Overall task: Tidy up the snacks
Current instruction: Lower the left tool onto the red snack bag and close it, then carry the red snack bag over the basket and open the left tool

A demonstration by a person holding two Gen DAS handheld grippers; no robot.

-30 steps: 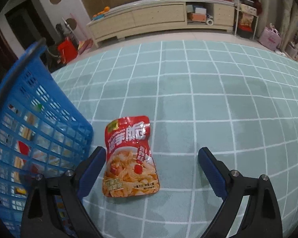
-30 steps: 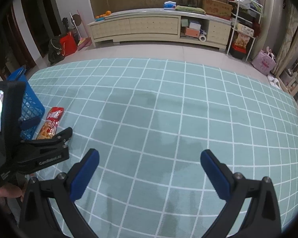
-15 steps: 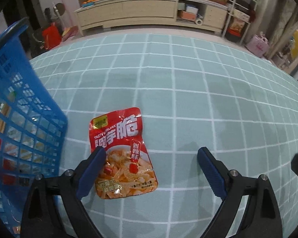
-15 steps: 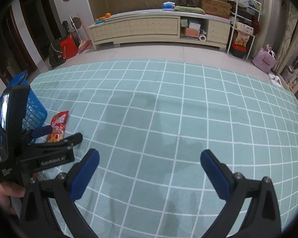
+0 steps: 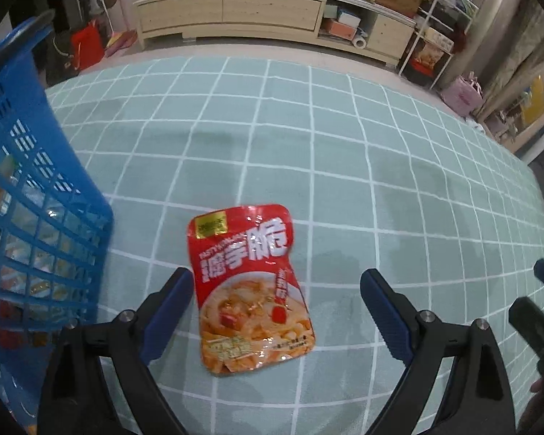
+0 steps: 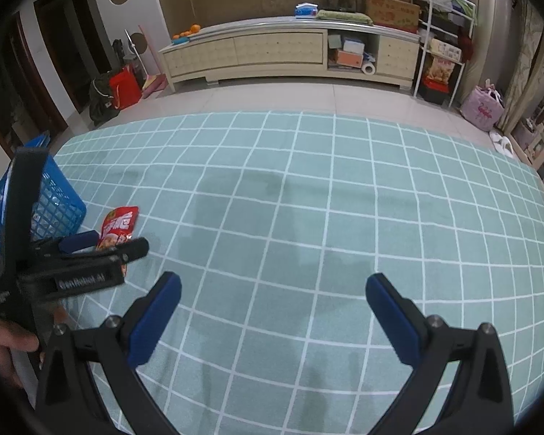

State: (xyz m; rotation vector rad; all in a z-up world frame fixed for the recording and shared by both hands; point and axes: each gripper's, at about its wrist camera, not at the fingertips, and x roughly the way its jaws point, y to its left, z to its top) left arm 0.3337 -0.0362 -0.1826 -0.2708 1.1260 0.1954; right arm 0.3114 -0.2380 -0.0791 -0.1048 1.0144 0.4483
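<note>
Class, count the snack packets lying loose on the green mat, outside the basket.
1: a red snack packet beside the blue basket, between the open left tongs. More packets show dimly inside the basket.

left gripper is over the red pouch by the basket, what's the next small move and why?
Probably lower the left gripper and close on the red snack pouch. Its jaws stand open astride the pouch, which lies flat on the green rug, not yet gripped, with the blue basket just beside it.
</note>
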